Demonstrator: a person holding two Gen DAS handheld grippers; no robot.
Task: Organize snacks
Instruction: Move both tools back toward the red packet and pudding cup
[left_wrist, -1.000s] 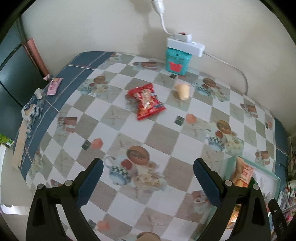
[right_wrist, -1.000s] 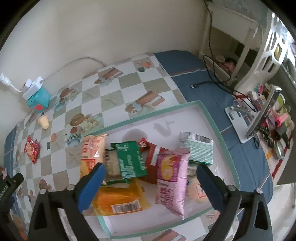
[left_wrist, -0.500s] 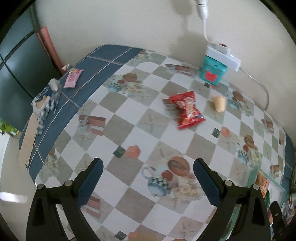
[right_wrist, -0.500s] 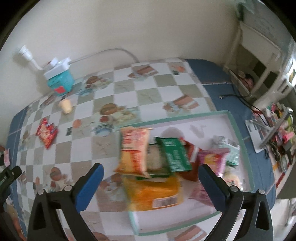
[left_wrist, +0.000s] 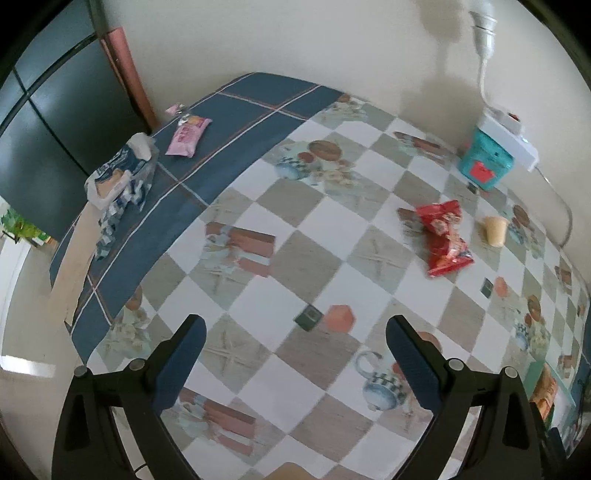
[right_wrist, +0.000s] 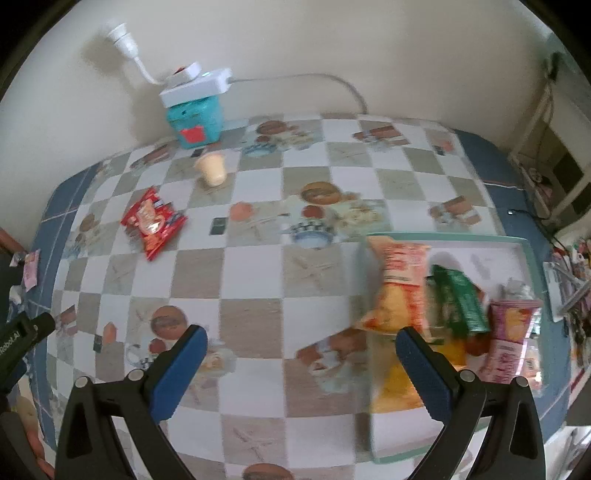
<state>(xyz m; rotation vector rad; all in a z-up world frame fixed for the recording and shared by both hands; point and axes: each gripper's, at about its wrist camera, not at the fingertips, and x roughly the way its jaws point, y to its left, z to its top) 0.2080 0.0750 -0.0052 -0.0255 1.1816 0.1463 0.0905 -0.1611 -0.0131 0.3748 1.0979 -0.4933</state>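
left wrist view: the left gripper hangs spread and empty; a red snack packet at two o'clock and a pink packet at ten o'clock lie loose. right wrist view: the right gripper gapes empty; the tray at three o'clock holds several packets, so i judge the task mostly done.

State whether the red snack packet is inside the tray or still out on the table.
Out. The red snack packet lies on the checked tablecloth, well apart from the tray holding other snacks.
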